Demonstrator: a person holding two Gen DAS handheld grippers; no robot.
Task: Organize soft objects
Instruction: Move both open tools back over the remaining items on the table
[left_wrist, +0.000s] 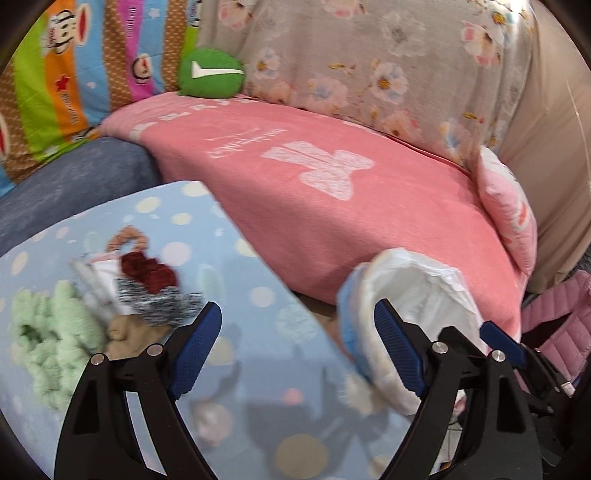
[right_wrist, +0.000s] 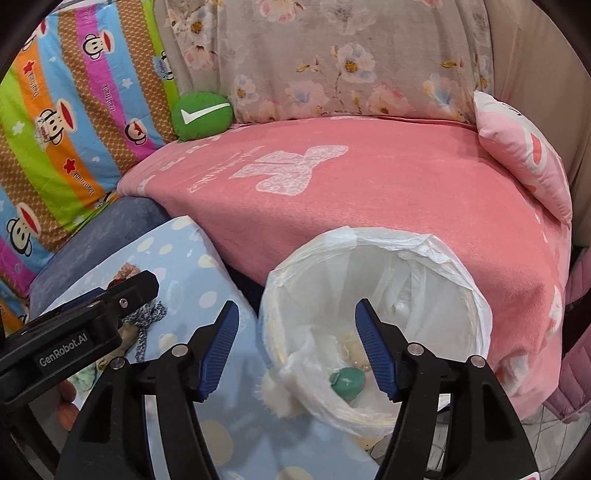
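Right tongs (right_wrist: 297, 341): jaws apart, nothing gripped, held over a white-lined bin (right_wrist: 461, 273) in which a green soft item (right_wrist: 347, 382) is seen. Left tongs (left_wrist: 297, 349): jaws apart, empty. Soft items (left_wrist: 144, 291) are piled on the dotted blue cushion (left_wrist: 236, 258).

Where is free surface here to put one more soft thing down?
The pink blanket is bare between the green round cushion, the small pink pillow and the lined bin. The dotted blue sheet is free in front; its left side, crowded with the pile of soft items, is not.
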